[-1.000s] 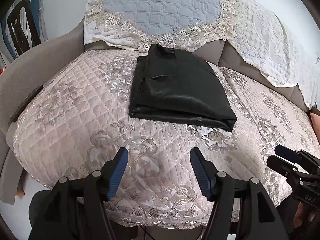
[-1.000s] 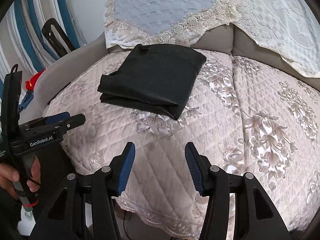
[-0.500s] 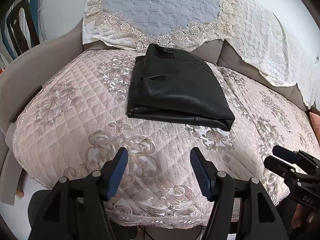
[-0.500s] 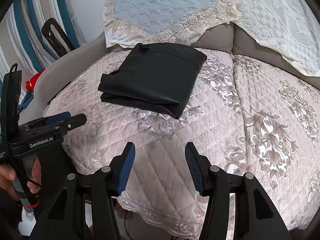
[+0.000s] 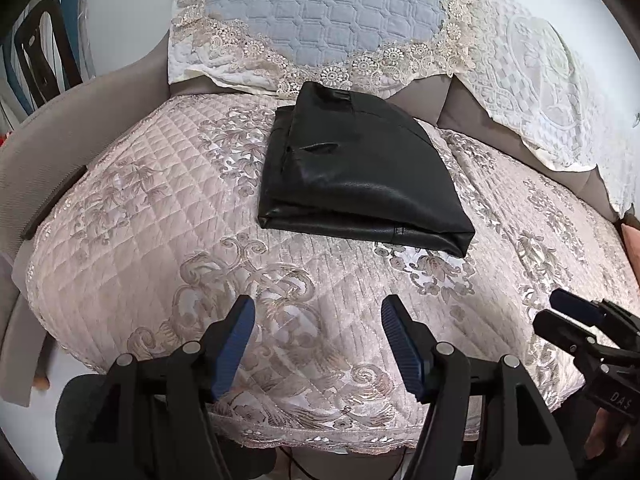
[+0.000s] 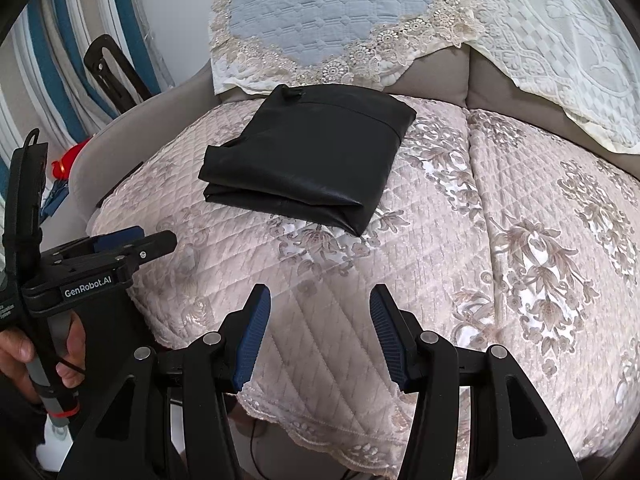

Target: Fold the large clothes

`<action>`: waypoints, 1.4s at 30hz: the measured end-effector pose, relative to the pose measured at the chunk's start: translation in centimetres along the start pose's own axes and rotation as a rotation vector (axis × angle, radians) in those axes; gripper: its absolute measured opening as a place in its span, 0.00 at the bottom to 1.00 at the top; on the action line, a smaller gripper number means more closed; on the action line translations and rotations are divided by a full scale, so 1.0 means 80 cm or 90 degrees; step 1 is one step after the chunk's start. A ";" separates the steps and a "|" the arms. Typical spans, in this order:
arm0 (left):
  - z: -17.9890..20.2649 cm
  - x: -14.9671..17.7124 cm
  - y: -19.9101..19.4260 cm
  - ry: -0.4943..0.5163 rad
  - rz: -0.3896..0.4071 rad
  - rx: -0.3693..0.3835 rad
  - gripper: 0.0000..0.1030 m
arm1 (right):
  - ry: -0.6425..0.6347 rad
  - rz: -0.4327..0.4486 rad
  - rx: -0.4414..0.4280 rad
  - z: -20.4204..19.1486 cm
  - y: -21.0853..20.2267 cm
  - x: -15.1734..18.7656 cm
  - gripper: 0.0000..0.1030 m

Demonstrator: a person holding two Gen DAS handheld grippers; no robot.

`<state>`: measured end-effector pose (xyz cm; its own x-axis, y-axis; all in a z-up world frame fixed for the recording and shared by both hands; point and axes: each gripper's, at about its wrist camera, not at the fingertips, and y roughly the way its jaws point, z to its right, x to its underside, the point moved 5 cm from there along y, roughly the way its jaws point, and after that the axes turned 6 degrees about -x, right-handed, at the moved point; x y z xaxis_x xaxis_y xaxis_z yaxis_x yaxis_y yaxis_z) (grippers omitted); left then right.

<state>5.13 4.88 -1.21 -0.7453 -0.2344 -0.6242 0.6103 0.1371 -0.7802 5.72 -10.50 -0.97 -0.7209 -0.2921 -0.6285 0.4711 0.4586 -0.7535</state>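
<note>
A black garment lies folded in a flat rectangle on the quilted pink sofa seat, near the backrest; it also shows in the right wrist view. My left gripper is open and empty, held above the seat's front edge, well short of the garment. My right gripper is open and empty, also near the front edge. Each gripper shows in the other's view: the right one at the lower right, the left one at the lower left, held by a hand.
A blue quilted cover with lace trim and a white lace cover drape the backrest. The grey armrest is on the left. A black chair and a red object stand beyond it.
Both grippers have drifted slightly; the folded garment sits a little nearer in view. Both stay open and empty, and the garment has not moved on the seat.
</note>
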 end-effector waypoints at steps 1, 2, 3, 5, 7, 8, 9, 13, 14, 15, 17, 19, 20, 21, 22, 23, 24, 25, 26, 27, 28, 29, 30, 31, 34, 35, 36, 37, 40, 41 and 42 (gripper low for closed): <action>0.000 0.000 -0.001 0.001 0.002 -0.001 0.68 | 0.000 0.000 0.000 0.000 0.000 0.000 0.51; 0.001 0.000 -0.001 0.001 0.002 0.000 0.68 | -0.001 0.001 0.000 -0.001 0.000 0.000 0.51; 0.001 0.000 -0.001 0.001 0.001 0.002 0.68 | -0.001 0.001 0.000 -0.001 -0.001 0.000 0.51; 0.000 0.000 -0.001 0.002 0.002 0.001 0.68 | -0.002 0.001 -0.001 -0.001 -0.001 -0.001 0.51; 0.001 0.001 -0.002 0.003 0.002 0.000 0.68 | -0.002 0.001 -0.001 -0.001 -0.001 -0.001 0.51; 0.001 0.001 -0.002 0.003 0.002 0.000 0.68 | -0.002 0.001 -0.001 -0.001 -0.001 -0.001 0.51; 0.001 0.001 -0.002 0.003 0.003 -0.001 0.68 | -0.001 0.001 -0.001 -0.001 -0.001 -0.001 0.51; 0.001 0.000 -0.003 0.006 0.006 -0.005 0.68 | -0.001 0.000 -0.001 -0.001 -0.001 -0.001 0.51; 0.001 0.000 -0.004 0.007 0.007 -0.007 0.68 | -0.001 0.000 -0.001 -0.001 -0.001 0.000 0.51; 0.001 0.000 -0.004 0.008 0.008 -0.008 0.68 | -0.002 0.000 -0.002 -0.001 -0.001 0.000 0.51; 0.001 0.000 -0.004 0.009 0.008 -0.007 0.68 | -0.002 0.000 -0.002 -0.002 -0.002 0.000 0.51; 0.001 0.000 -0.004 0.008 0.007 -0.007 0.68 | -0.004 -0.001 -0.004 -0.003 -0.001 0.000 0.51; 0.001 0.000 -0.004 0.008 0.007 -0.008 0.68 | -0.004 -0.001 -0.004 -0.003 -0.001 0.000 0.51; 0.001 0.000 -0.004 0.009 0.007 -0.008 0.68 | -0.004 -0.001 -0.004 -0.003 -0.001 -0.001 0.51; 0.001 0.000 -0.004 0.009 0.007 -0.008 0.68 | -0.004 -0.001 -0.004 -0.003 -0.001 -0.001 0.51; 0.001 0.000 -0.004 0.009 0.008 -0.008 0.68 | -0.004 -0.001 -0.004 -0.003 -0.001 -0.001 0.51; 0.001 0.000 -0.004 0.009 0.008 -0.008 0.68 | -0.004 -0.001 -0.003 -0.003 -0.001 -0.001 0.51; 0.001 0.000 -0.004 0.010 0.008 -0.008 0.68 | -0.004 0.000 -0.003 -0.004 -0.001 -0.001 0.51; 0.001 0.000 -0.004 0.010 0.008 -0.009 0.68 | -0.004 0.000 -0.004 -0.004 -0.001 -0.001 0.51; 0.002 0.000 -0.004 0.010 0.008 -0.009 0.68 | -0.004 0.000 -0.004 -0.004 -0.001 -0.001 0.51; 0.002 0.000 -0.004 0.011 0.008 -0.008 0.68 | -0.005 0.000 -0.005 -0.004 -0.001 -0.001 0.51; 0.002 0.000 -0.004 0.011 0.009 -0.008 0.68 | -0.005 -0.001 -0.005 -0.003 -0.001 -0.001 0.51; 0.002 0.000 -0.004 0.012 0.009 -0.008 0.68 | -0.005 0.000 -0.005 -0.003 -0.001 -0.001 0.51; 0.003 0.000 -0.004 0.013 0.009 -0.008 0.68 | -0.006 0.000 -0.006 -0.003 -0.001 -0.002 0.51; 0.004 0.001 -0.004 0.014 0.008 -0.008 0.68 | -0.006 0.000 -0.006 -0.003 -0.001 -0.002 0.51; 0.004 0.000 -0.005 0.014 0.009 -0.009 0.68 | -0.005 0.000 -0.007 -0.003 -0.001 -0.002 0.51; 0.005 0.000 -0.005 0.015 0.009 -0.010 0.68 | -0.005 0.000 -0.007 -0.003 -0.001 -0.002 0.51; 0.004 0.000 -0.005 0.015 0.010 -0.010 0.68 | -0.006 0.000 -0.007 -0.003 -0.001 -0.002 0.51; 0.005 -0.001 -0.005 0.016 0.011 -0.010 0.68 | -0.006 0.000 -0.008 -0.004 -0.002 -0.002 0.51; 0.005 -0.001 -0.005 0.017 0.011 -0.010 0.68 | -0.007 0.000 -0.007 -0.003 -0.002 -0.002 0.51; 0.006 -0.001 -0.006 0.017 0.011 -0.011 0.68 | -0.007 0.000 -0.007 -0.004 -0.001 -0.002 0.51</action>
<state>5.01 4.41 -0.80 -0.7417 -0.2058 -0.6384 0.6189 0.1569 -0.7696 5.63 -10.27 -0.73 -0.7148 -0.3011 -0.6312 0.4659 0.4680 -0.7509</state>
